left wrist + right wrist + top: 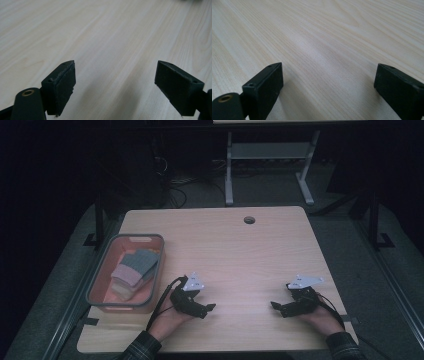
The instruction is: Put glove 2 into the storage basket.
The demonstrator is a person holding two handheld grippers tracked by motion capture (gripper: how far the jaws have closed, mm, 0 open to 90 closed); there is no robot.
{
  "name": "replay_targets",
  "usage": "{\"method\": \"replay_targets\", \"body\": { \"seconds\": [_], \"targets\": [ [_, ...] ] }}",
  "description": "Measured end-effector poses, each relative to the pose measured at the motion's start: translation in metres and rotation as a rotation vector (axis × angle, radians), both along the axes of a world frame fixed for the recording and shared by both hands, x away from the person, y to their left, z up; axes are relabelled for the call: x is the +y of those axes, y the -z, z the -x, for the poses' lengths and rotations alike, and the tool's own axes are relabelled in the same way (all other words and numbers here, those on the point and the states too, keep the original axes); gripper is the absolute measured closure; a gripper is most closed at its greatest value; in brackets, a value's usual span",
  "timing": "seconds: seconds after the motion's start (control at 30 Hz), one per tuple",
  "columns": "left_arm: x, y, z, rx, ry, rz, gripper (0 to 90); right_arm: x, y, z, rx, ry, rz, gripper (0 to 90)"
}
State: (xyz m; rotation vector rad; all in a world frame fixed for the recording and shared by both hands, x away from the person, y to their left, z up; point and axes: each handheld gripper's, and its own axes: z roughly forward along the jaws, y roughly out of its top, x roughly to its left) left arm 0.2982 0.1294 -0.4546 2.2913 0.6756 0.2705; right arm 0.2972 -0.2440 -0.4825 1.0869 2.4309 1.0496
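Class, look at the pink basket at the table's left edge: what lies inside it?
Inside the pink basket lies a pile of folded cloths, the grey striped one on top. Whatever lies beneath the pile is covered.

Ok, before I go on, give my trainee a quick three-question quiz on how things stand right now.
1. True or false: the left gripper is shut on a folded cloth.
2. Where do the folded cloths lie: A) in the pink basket, B) on the bare table, C) between the two grippers?
3. How do the jaws of the right gripper stand, and what lies between them?

Key
1. False: its jaws stand wide apart over bare wood.
2. A.
3. Open, with nothing but tabletop between them.
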Motion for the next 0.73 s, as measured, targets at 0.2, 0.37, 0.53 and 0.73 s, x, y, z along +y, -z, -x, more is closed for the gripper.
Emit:
{"method": "replay_targets", "body": {
  "seconds": [0.2,0.37,0.53,0.73],
  "targets": [
    [-0.006,0.014,0.002,0.000,0.024,-0.036,13.9,0.000,0.000,0.000,-0.001,0.000,0.000,8.4],
    [-0.005,0.023,0.003,-0.018,0.046,0.023,12.0,0.000,0.000,0.000,-0.001,-0.001,0.000,8.4],
    [-0.005,0.023,0.003,-0.018,0.051,0.027,12.0,0.000,0.000,0.000,-0.001,-0.001,0.000,8.4],
    [-0.005,0.023,0.003,-0.017,0.050,0.027,12.0,0.000,0.000,0.000,-0.001,-0.001,0.000,8.4]
  ]
}}
